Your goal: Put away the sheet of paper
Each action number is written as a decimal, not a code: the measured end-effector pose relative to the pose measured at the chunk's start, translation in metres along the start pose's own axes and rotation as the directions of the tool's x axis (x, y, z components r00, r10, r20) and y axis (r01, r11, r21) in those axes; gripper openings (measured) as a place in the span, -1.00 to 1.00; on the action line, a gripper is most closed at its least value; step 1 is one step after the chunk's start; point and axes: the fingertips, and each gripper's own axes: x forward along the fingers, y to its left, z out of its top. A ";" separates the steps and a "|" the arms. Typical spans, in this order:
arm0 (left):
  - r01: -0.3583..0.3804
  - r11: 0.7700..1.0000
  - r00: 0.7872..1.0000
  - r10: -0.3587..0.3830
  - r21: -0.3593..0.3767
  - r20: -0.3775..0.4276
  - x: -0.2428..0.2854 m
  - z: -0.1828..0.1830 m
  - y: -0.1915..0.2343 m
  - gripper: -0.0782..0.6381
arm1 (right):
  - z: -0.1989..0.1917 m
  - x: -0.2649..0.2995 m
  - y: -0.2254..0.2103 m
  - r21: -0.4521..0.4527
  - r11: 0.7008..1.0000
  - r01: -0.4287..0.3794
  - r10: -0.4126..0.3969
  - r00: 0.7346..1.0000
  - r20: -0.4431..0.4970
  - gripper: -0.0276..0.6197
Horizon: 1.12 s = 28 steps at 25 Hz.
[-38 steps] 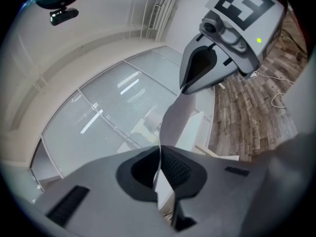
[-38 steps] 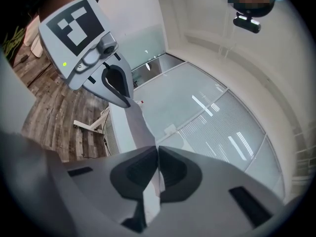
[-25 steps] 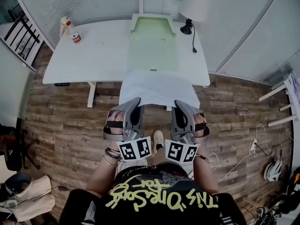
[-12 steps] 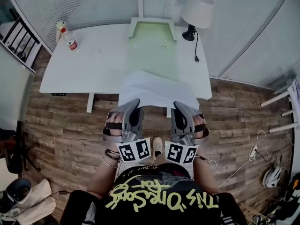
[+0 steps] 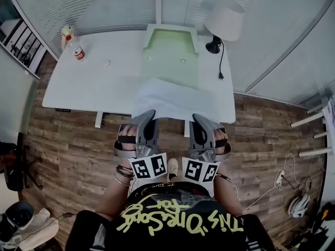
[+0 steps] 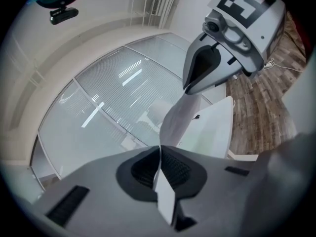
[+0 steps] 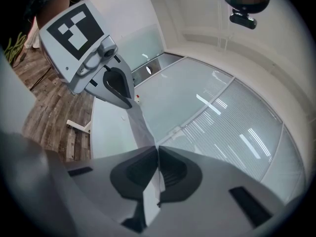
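The white sheet of paper [image 5: 175, 101] hangs stretched between my two grippers, above the front edge of the white table [image 5: 99, 82]. My left gripper [image 5: 148, 115] is shut on the sheet's near left corner and my right gripper [image 5: 199, 118] on its near right corner. In the left gripper view the sheet [image 6: 178, 120] runs from my shut left gripper [image 6: 159, 152] across to the right gripper [image 6: 217, 63]. The right gripper view shows the paper [image 7: 142, 127] pinched in the right gripper [image 7: 157, 154] and leading to the left gripper [image 7: 106, 70].
A pale green mat [image 5: 172, 56] lies on the table just beyond the sheet. A lamp [image 5: 224, 24] with a black cord stands at the back right, a spray bottle [image 5: 73, 43] at the back left. Wooden floor surrounds the table; cables and a helmet [image 5: 298, 205] lie at the right.
The table has drawn closer in the head view. The sheet, still held by both grippers, now reaches further over the table's front edge.
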 end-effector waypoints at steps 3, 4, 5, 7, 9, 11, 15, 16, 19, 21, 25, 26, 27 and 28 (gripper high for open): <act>-0.007 1.000 1.000 0.007 -0.013 -0.006 0.010 0.003 0.002 -0.76 | -0.006 0.008 -0.004 0.002 1.000 -0.009 0.009 1.000 0.007 -0.89; -0.010 1.000 1.000 0.010 -0.018 -0.008 0.013 0.004 0.002 -0.76 | -0.007 0.010 -0.005 0.002 1.000 -0.011 0.011 1.000 0.011 -0.89; -0.013 1.000 1.000 0.013 -0.021 -0.010 0.015 0.004 0.003 -0.76 | -0.008 0.012 -0.006 0.001 1.000 -0.013 0.013 1.000 0.015 -0.89; -0.017 1.000 1.000 0.017 -0.020 -0.014 0.019 0.004 0.003 -0.76 | -0.010 0.016 -0.008 0.000 1.000 -0.018 0.018 1.000 0.022 -0.89; -0.021 0.999 1.000 0.020 -0.026 -0.021 0.026 0.003 0.005 -0.76 | -0.012 0.024 -0.010 -0.004 1.000 -0.024 0.024 0.999 0.030 -0.89; -0.031 0.999 0.999 0.030 -0.033 -0.029 0.033 0.002 0.007 -0.76 | -0.014 0.031 -0.011 -0.009 0.999 -0.032 0.032 0.999 0.041 -0.89; -0.049 0.998 0.998 0.047 -0.041 -0.039 0.037 -0.001 0.009 -0.76 | -0.013 0.036 -0.011 -0.022 0.999 -0.041 0.042 0.997 0.061 -0.89; -0.048 0.998 0.998 0.047 -0.040 -0.041 0.037 -0.001 0.009 -0.76 | -0.013 0.037 -0.012 -0.024 0.999 -0.039 0.040 0.997 0.062 -0.89; -0.038 0.998 0.999 0.036 -0.041 -0.040 0.035 -0.002 0.009 -0.76 | -0.011 0.036 -0.012 -0.016 0.999 -0.032 0.033 0.998 0.058 -0.89; -0.031 0.998 0.999 0.030 -0.046 -0.032 0.034 -0.001 0.011 -0.76 | -0.009 0.035 -0.014 -0.002 1.000 -0.026 0.026 0.998 0.053 -0.89; -0.025 0.998 0.999 0.024 -0.049 -0.022 0.034 -0.001 0.013 -0.76 | -0.007 0.036 -0.015 0.003 1.000 -0.019 0.018 0.999 0.049 -0.89; -0.024 0.999 0.999 0.023 -0.049 -0.022 0.035 -0.001 0.013 -0.76 | -0.007 0.036 -0.015 0.000 1.000 -0.018 0.018 0.999 0.048 -0.89; -0.023 0.999 0.999 0.022 -0.050 -0.023 0.035 -0.001 0.013 -0.76 | -0.007 0.037 -0.015 -0.002 1.000 -0.018 0.018 0.999 0.047 -0.89; -0.022 0.998 1.000 0.021 -0.051 -0.024 0.035 -0.001 0.013 -0.76 | -0.007 0.037 -0.015 -0.003 1.000 -0.019 0.019 0.999 0.048 -0.89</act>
